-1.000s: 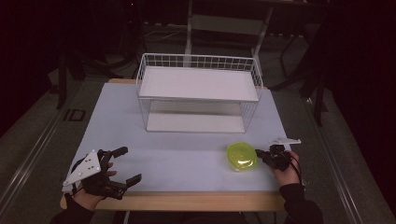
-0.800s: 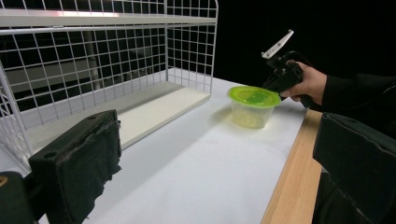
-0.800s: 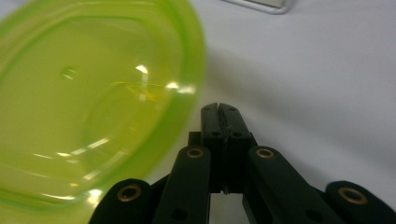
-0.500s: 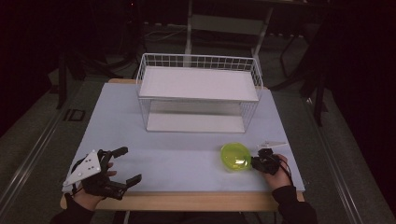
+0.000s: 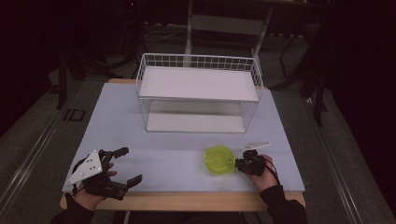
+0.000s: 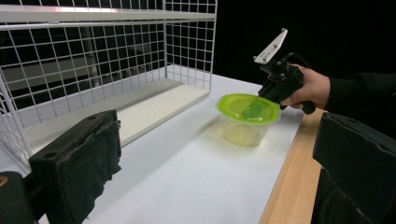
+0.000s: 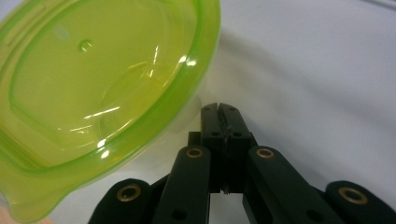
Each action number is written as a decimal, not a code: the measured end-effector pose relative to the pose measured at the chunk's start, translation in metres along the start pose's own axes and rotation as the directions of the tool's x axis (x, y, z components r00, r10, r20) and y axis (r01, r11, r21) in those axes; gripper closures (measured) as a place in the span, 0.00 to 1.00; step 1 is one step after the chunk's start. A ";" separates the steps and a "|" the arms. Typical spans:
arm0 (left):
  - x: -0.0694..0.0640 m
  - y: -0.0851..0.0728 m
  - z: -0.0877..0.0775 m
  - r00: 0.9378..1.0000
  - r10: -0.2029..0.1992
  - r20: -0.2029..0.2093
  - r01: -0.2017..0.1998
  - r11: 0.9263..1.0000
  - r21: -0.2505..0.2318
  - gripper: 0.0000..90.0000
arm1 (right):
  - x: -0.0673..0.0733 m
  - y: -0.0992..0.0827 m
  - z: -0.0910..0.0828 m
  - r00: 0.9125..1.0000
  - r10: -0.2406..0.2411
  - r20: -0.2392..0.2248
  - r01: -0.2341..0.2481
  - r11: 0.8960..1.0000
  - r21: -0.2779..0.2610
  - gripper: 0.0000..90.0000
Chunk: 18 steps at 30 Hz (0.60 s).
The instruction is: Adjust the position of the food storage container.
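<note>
Near the front right of the table [image 5: 154, 140], the green tub [image 5: 220, 160] sits on the surface, lid on, well in front of the wire rack [image 5: 198, 93]. Right gripper [image 5: 245, 164] sits at the tub's right edge; in the right gripper view its jaws are pressed together, nothing between them, tips [image 7: 223, 114] just under the lid's rim [image 7: 187, 93]. In the left gripper view the tub [image 6: 246, 116] looks a bit tilted, with that gripper [image 6: 279, 84] touching or almost touching its far side; I can't tell if it is truly pressing. Step in hand looks like nudging the tub across the table with closed jaws, toward the middle, rather than picking it up.

Left gripper [image 5: 122, 168] rests at the front left corner, jaws wide apart, holding nothing, well apart from the tub.

Next move, my guess: either keep the push low and level so the tub slides without tipping, or back off, spread the jaws and take the rim to lift it to the rack.
</note>
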<state>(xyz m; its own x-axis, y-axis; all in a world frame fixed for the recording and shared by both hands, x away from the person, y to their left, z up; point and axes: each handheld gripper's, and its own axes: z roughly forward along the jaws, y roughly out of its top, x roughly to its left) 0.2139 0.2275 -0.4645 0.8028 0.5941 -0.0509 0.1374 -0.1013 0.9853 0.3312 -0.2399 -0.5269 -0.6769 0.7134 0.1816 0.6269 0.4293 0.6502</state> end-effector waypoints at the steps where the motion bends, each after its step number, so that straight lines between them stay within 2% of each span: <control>1: 0.000 0.000 0.000 1.000 0.000 0.000 0.000 1.000 0.001 0.02 | 0.002 0.001 0.001 1.000 -0.003 0.002 0.003 1.000 0.003 0.99; 5: 0.000 0.000 0.000 1.000 0.000 -0.001 0.000 1.000 -0.001 0.02 | 0.006 0.004 0.003 1.000 -0.018 0.019 0.018 1.000 0.006 0.97; 9: 0.000 0.000 -0.001 1.000 0.003 -0.001 -0.003 1.000 -0.002 0.02 | 0.004 0.003 -0.008 0.999 -0.007 0.045 0.008 1.000 -0.026 0.97; 10: 0.000 0.000 -0.001 1.000 0.002 0.000 -0.002 1.000 -0.003 0.02 | 0.003 0.001 -0.012 0.999 0.007 0.035 -0.006 0.999 -0.035 0.98; 14: -0.001 0.000 -0.001 1.000 0.003 0.001 -0.003 1.000 0.000 0.02 | 0.007 -0.006 -0.022 1.000 0.008 0.010 -0.008 0.999 -0.040 1.00; 16: -0.001 0.000 0.000 1.000 0.003 0.001 -0.003 1.000 0.001 0.02 | 0.012 -0.008 -0.022 1.000 0.020 -0.023 -0.021 0.999 -0.029 1.00; 18: -0.001 0.000 0.000 1.000 0.005 0.001 -0.005 1.000 0.002 0.02 | 0.018 -0.009 -0.019 0.999 0.007 -0.044 -0.008 1.000 -0.014 1.00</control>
<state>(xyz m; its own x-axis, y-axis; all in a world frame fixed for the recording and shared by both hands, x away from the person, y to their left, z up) 0.2133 0.2275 -0.4641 0.8040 0.5928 -0.0464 0.1350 -0.1059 0.9852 0.3058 -0.2410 -0.5152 -0.6884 0.6916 0.2186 0.6269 0.4157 0.6590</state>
